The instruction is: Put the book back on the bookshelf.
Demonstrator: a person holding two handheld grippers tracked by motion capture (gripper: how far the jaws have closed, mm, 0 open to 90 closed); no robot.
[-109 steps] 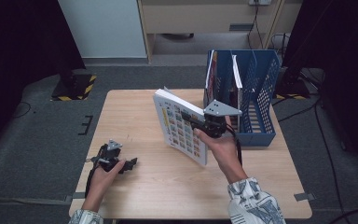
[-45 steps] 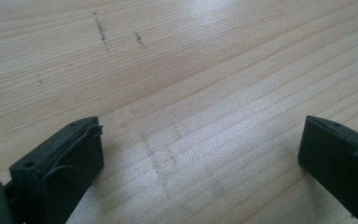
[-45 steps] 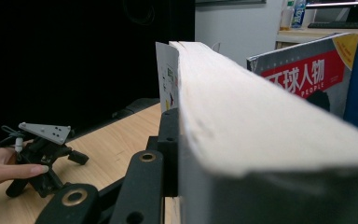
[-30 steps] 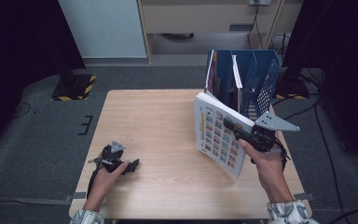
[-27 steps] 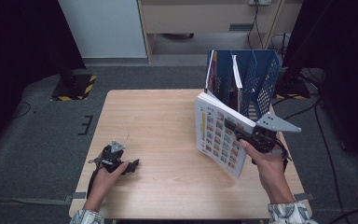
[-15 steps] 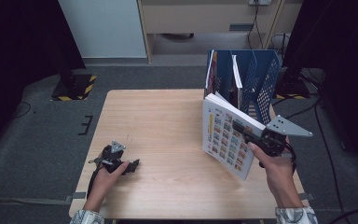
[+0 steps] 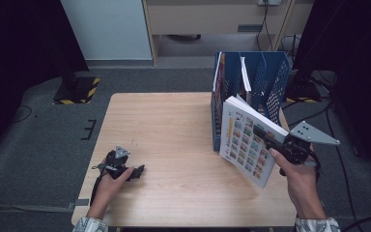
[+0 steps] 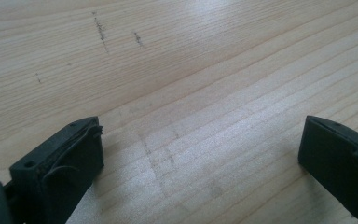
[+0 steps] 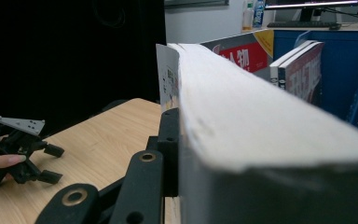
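Observation:
A thick book (image 7: 244,140) with a cover of small colourful pictures is held upright off the table, my right gripper (image 7: 266,136) shut on its edge. It hangs right in front of the blue mesh file rack (image 7: 273,79) at the table's far right. In the right gripper view the book's white page edge (image 9: 261,121) runs away from me, with one black finger (image 9: 170,135) pressed on its cover. My left gripper (image 7: 136,172) rests low on the wooden table (image 7: 164,121) at the near left, its jaws wide apart over bare wood (image 8: 191,70).
Two or three books (image 7: 244,72) stand in the rack's compartments; a red-covered one (image 9: 237,56) and a pair of upright ones (image 9: 298,70) appear beyond the held book. Dark floor surrounds the table, with a cabinet behind it.
My right gripper has carried the book from the table's middle to the right and then up close to the rack's front. The left gripper has stayed put.

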